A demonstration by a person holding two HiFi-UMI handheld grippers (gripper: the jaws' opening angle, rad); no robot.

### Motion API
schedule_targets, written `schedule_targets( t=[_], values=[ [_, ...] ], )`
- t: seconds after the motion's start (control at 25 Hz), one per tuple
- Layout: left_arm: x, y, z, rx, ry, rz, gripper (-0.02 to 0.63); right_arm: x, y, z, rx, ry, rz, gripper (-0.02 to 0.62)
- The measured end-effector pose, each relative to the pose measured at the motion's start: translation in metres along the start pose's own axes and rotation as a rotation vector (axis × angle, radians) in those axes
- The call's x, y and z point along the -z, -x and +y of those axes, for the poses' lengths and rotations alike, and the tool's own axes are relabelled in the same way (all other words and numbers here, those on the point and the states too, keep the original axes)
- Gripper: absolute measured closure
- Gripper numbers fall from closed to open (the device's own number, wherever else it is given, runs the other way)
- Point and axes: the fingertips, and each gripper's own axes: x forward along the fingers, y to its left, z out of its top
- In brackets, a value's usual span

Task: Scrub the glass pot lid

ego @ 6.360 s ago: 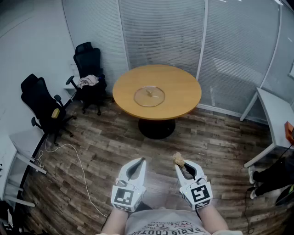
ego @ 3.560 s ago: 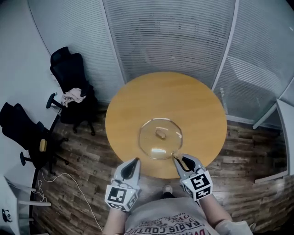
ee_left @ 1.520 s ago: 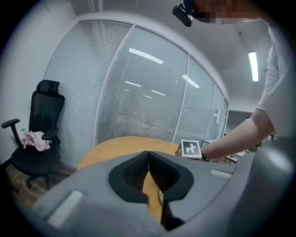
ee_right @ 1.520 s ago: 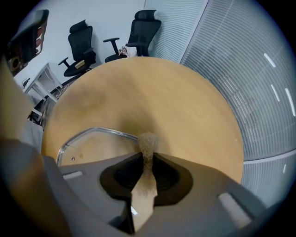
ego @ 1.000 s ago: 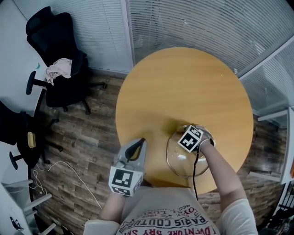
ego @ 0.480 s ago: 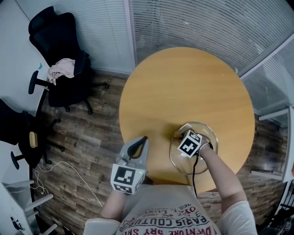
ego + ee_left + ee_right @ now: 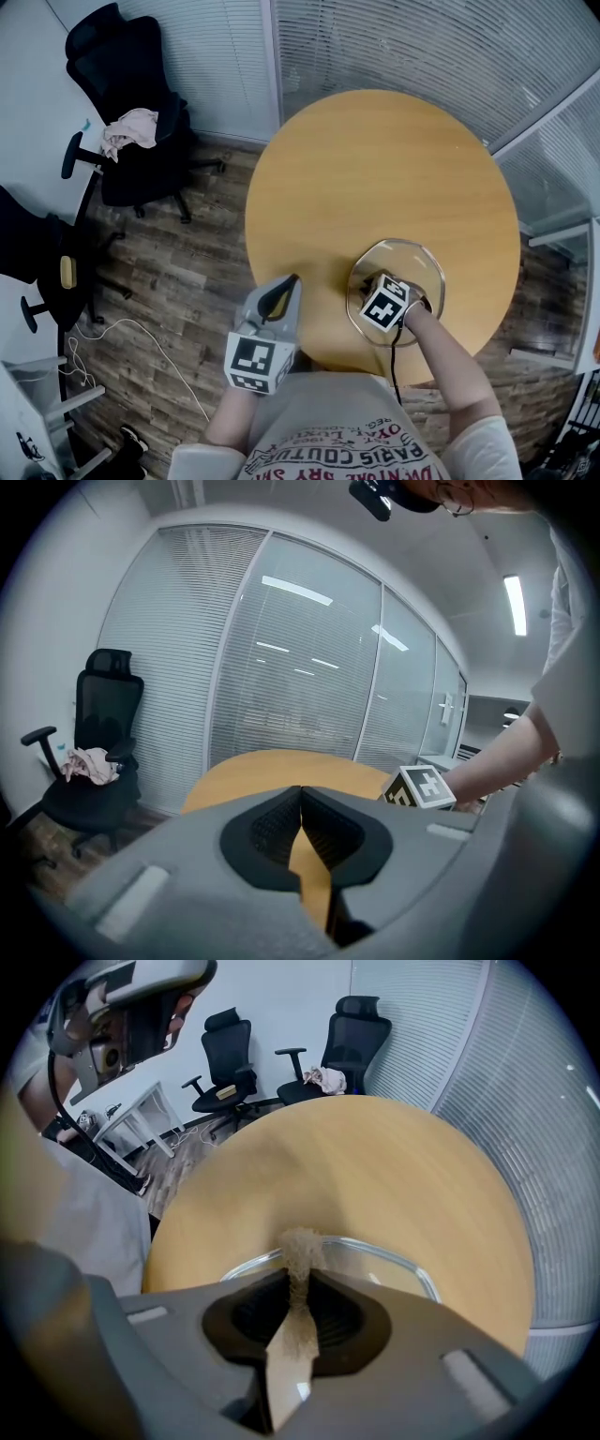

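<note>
Clenched tight on a tan sponge [image 7: 298, 1246] in the right gripper [image 7: 300, 1279], with the tuft poking past the tips at the rim of the glass lid [image 7: 398, 1258]. Lid lying flat on the round wooden counter [image 7: 375, 169], toward its near right edge, partly under that gripper's marker cube. Pressed together on nothing in the left gripper [image 7: 301, 797], held off the counter's near left edge, above the plank floor [image 7: 178, 281]. Farther left, by the blinds, a black chair [image 7: 141, 173] carrying a pale cloth [image 7: 131, 127].
</note>
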Motion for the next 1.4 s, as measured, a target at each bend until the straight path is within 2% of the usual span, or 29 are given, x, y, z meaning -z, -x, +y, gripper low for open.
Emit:
schedule_targets(
  t=[0.44,0.6,0.84,1.04,1.2,1.4],
  values=[
    [0.027,0.041,-0.022,-0.087,0.032,0.017,0.598,0.022,0.004,0.060,-0.064,0.094,-0.017,0.532],
    [0.034,0.052,-0.033,-0.106,0.038,0.021,0.598,0.035,0.006,0.086,-0.110,0.101,-0.035,0.531],
    [0.044,0.060,-0.057,-0.115,0.042,0.028,0.598,0.058,0.007,0.109,-0.137,0.129,-0.050,0.531],
    [0.048,0.066,-0.072,-0.119,0.041,0.033,0.598,0.073,0.009,0.122,-0.157,0.126,-0.057,0.531],
    [0.050,0.067,-0.075,-0.131,0.046,0.036,0.598,0.081,0.014,0.131,-0.215,0.100,-0.063,0.531],
    [0.051,0.065,-0.077,-0.128,0.047,0.034,0.598,0.070,0.039,0.115,-0.219,0.041,-0.157,0.531]
  ],
)
